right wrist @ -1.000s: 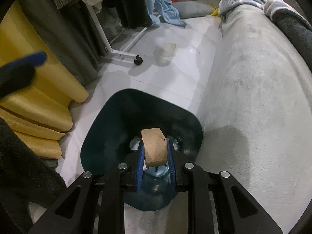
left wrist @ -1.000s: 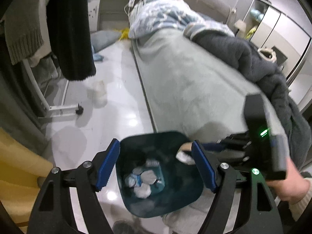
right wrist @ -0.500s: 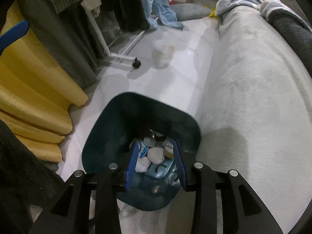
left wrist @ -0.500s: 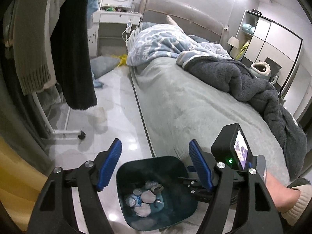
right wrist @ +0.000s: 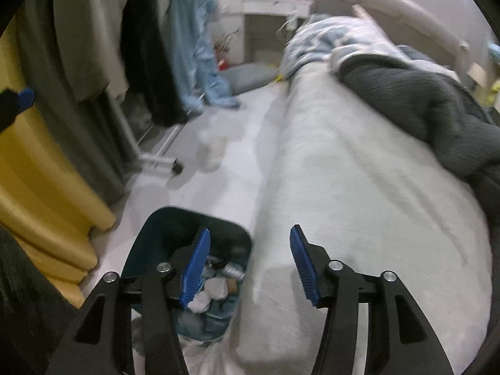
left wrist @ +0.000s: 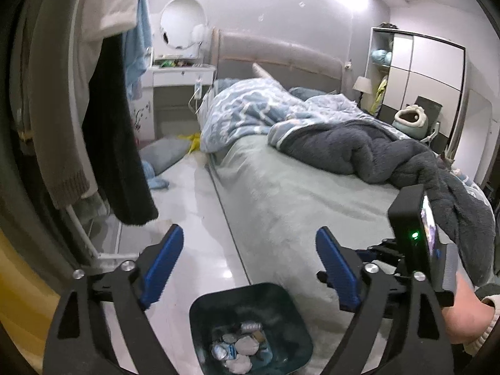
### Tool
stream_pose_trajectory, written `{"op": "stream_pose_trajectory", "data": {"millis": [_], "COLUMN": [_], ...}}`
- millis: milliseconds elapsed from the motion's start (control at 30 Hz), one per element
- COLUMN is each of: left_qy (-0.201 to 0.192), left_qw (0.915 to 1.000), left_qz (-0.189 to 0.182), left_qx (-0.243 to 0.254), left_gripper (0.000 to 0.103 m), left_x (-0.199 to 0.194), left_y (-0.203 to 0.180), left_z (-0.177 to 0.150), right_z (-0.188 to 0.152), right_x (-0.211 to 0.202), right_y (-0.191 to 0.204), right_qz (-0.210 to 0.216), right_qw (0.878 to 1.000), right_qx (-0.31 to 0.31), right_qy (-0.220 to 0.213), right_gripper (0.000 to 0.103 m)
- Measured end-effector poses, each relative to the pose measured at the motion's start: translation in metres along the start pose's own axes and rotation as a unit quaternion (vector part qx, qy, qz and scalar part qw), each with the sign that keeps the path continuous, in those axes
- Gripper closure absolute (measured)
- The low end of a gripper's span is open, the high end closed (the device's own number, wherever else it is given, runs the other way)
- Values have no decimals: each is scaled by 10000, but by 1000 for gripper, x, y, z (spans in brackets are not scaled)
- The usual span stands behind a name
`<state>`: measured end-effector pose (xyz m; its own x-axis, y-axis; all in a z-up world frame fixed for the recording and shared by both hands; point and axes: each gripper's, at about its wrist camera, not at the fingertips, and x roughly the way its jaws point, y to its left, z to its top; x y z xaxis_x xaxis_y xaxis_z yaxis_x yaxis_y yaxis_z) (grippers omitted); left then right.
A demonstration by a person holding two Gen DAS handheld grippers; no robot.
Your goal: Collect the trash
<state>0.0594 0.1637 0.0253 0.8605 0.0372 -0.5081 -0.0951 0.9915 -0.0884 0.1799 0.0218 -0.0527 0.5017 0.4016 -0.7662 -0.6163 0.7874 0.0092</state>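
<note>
At the bottom centre of my left view sits the dark teal bin (left wrist: pixel 250 328), a smooth plastic tub with rounded corners on the glossy pale floor (left wrist: pixel 193 206), holding crumpled white wads and a silvery foil scrap (left wrist: pixel 239 348). My left claw (left wrist: pixel 247 265) has just spread wide, nothing between its ribbed blue pads. My right claw (right wrist: pixel 248 265) has also been opening, empty, beside the fuzzy grey-green bed (right wrist: pixel 359 187).

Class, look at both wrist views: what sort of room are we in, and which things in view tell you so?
A bedroom in a home, most likely. A bed with rumpled blankets fills the right side, a wardrobe stands in the far corner, and clothes hang from a rack on the left.
</note>
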Motion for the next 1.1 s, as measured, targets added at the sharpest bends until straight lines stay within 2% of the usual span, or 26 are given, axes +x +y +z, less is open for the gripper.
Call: {"op": "stream_pose_trajectory", "data": {"millis": [167,333,433,567,767,967,1100], "left_qy": [-156,-218,-155,-99,-232,-269,-225], "left_qw": [9994,9982,9988,9991,9978,9980,9979], "left_qz": [90,152,-10,-48,-169,-17,33], "left_qx": [292,529,470,404,590,575,614], "left_gripper": [4,3,3,3,3,3,3], "left_x": [-5,-8,-8,-12,-24,-27,-22], "left_y": [-24,-48,-60,-74,-98,-108,-114], "left_z": [3,4,3,-8,-20,-29,-34], "right_z": [-19,-50,-73,-99,-122,-135,-138], "right_x": [-47,-83,-103,-121,-144,-149,-151], "right_y": [-19,-38,-57,-75,-79,-61,-63], "right_qz": [-380,-680,-833,-1035,-1094,-979,-901], "right_qw": [9977,9925,9883,9822,9755,9771,9766], "right_qx": [283,594,860,1166,1368,1279,1304], "right_qy": [-476,-825,-941,-1053,-1333,-1393,-1454], "right_gripper": [30,19,12,5,4,4,4]}}
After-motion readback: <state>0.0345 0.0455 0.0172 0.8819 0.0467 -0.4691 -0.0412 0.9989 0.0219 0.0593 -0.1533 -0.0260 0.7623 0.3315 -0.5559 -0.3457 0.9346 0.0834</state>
